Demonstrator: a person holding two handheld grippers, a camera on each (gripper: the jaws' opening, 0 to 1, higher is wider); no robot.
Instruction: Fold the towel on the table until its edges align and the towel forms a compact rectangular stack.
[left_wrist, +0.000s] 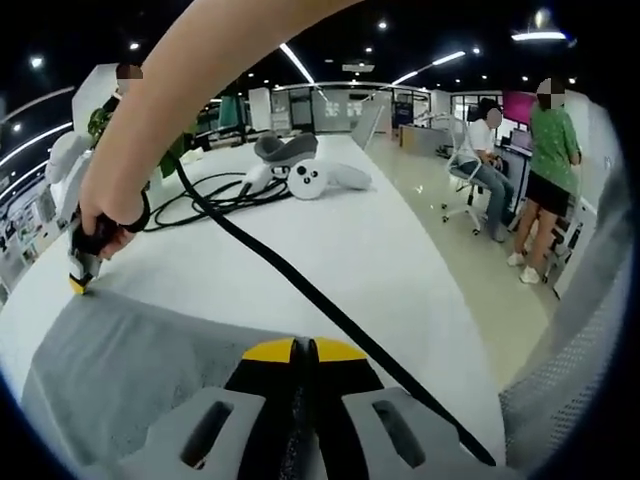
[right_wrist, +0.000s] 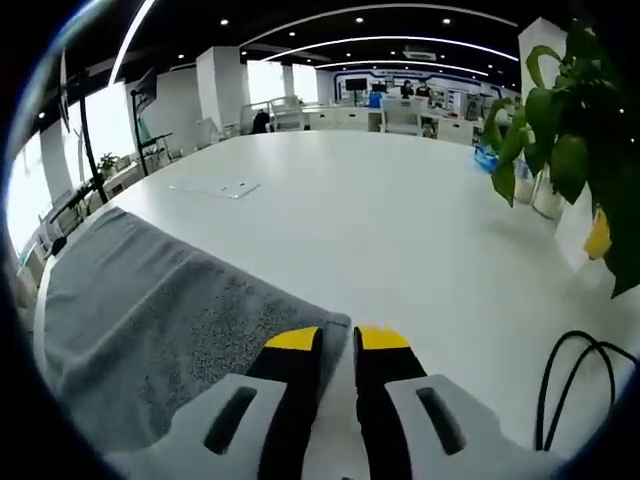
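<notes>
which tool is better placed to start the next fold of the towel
Probably the left tool: its tips sit over the grey towel, jaws together. The right tool is at a towel corner, tips partly over bare table, slightly apart.

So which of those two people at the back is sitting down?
The person in the white top, seated on an office chair; the one in the green shirt stands beside them.

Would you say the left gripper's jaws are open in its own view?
No, the left gripper has its yellow-tipped jaws pressed together over the grey towel.
</notes>
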